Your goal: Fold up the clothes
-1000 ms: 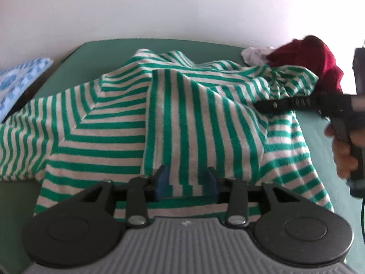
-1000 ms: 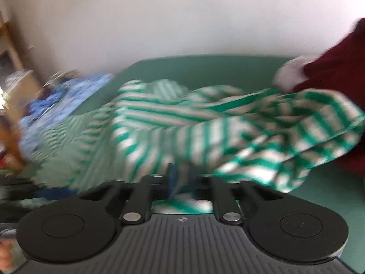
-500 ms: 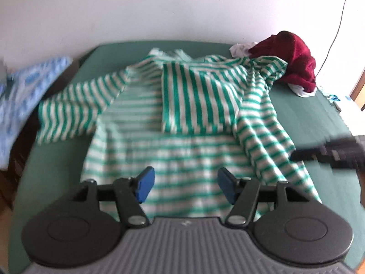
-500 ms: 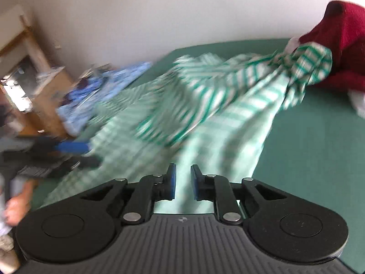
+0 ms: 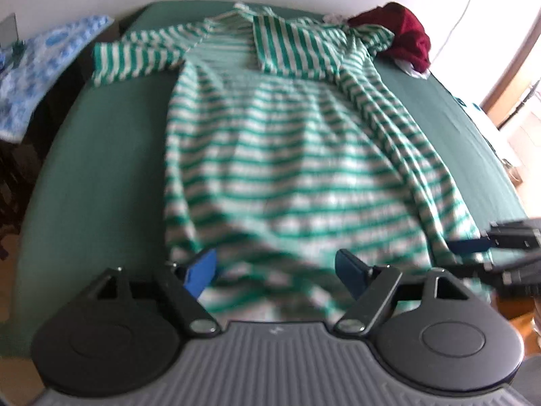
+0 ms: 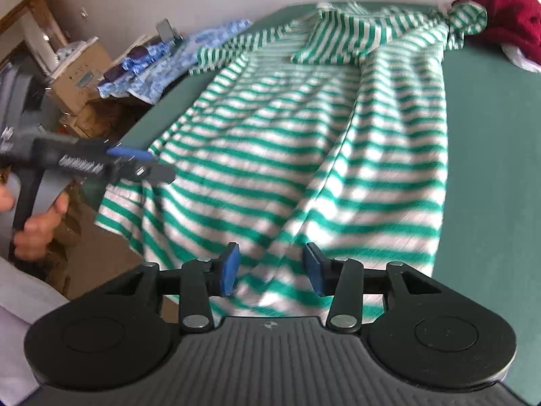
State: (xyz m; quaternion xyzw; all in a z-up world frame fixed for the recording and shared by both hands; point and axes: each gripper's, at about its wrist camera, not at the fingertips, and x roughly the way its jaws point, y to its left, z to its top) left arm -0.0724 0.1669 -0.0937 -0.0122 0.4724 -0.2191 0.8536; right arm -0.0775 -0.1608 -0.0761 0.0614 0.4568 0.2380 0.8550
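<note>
Our striped shirt (image 5: 290, 155) lies spread along the green bed (image 5: 101, 169), hem nearest us. Left gripper (image 5: 277, 270) and right gripper (image 6: 270, 267) are both opening over the hem, pinching nothing. We'd flatten that bunched far sleeve before folding.

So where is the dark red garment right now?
The dark red garment lies bunched at the far right corner of the green bed, against the wall, touching the striped shirt's right sleeve.
</note>
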